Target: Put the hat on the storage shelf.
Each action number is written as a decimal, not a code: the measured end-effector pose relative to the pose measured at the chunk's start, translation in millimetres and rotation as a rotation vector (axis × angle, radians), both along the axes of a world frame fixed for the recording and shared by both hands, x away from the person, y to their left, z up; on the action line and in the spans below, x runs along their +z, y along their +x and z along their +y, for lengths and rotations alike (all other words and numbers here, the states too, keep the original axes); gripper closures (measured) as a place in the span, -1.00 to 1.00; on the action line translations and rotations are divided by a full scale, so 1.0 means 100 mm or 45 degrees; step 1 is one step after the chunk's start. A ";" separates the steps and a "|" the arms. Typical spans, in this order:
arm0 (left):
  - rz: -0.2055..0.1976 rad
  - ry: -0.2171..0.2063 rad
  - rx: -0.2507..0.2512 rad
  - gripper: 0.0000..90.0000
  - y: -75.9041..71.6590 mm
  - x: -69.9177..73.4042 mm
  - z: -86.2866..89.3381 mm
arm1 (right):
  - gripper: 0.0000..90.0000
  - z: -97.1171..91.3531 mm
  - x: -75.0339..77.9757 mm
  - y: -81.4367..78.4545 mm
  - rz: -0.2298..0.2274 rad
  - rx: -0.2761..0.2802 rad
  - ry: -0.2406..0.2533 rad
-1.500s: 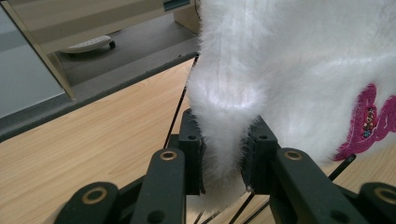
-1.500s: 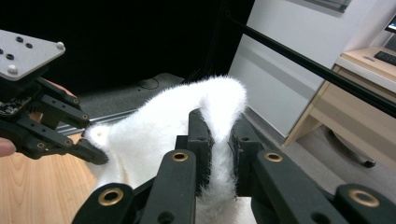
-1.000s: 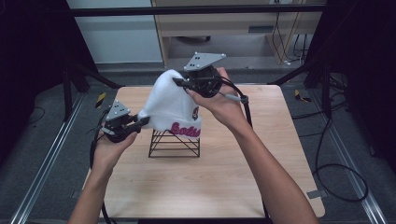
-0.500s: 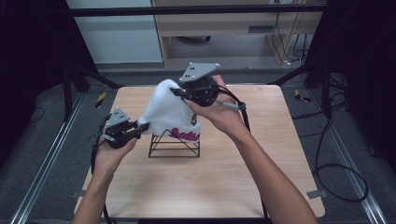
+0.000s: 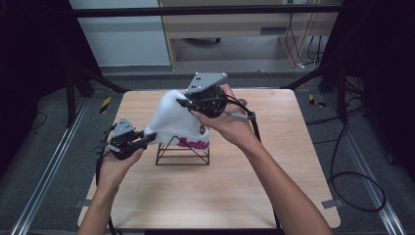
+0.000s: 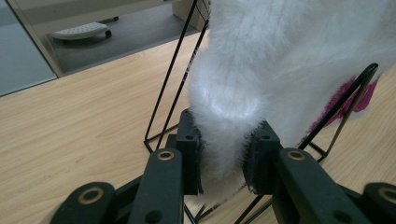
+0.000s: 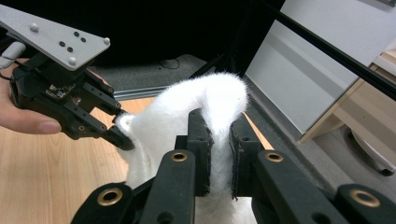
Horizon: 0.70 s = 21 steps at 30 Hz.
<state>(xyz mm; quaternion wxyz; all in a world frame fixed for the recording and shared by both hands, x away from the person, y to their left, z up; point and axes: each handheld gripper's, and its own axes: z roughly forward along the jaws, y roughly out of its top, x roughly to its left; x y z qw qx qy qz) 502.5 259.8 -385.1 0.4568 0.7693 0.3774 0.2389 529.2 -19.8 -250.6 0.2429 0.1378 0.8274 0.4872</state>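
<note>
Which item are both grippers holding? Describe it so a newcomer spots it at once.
Start at the light wooden table and find the black wire stand near its middle. Draped over it is a fluffy white hat, pinched by the left gripper and right gripper; its white fur and pink lettering set it apart.

The hat [image 5: 171, 117] is fluffy white cloth, the stand [image 5: 182, 151] thin black, probably metal, wire, the worktop [image 5: 274, 166] matt pale wood.

It looked like a lab: a wooden surface [image 5: 235, 196] stood inside a black metal frame [image 5: 205, 10], with cables [image 5: 352, 171] trailing over grey carpet [image 5: 44, 147].
</note>
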 end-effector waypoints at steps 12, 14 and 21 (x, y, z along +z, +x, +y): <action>0.023 0.001 -0.002 0.55 -0.03 -0.12 0.02 | 0.82 0.02 -0.10 -0.04 0.029 0.002 -0.024; 0.024 0.003 -0.003 0.55 -0.03 -0.13 0.03 | 0.82 0.02 -0.11 -0.05 0.030 0.004 -0.020; 0.039 0.001 0.004 0.55 -0.04 -0.20 0.05 | 0.82 0.05 -0.18 -0.07 0.044 0.015 -0.036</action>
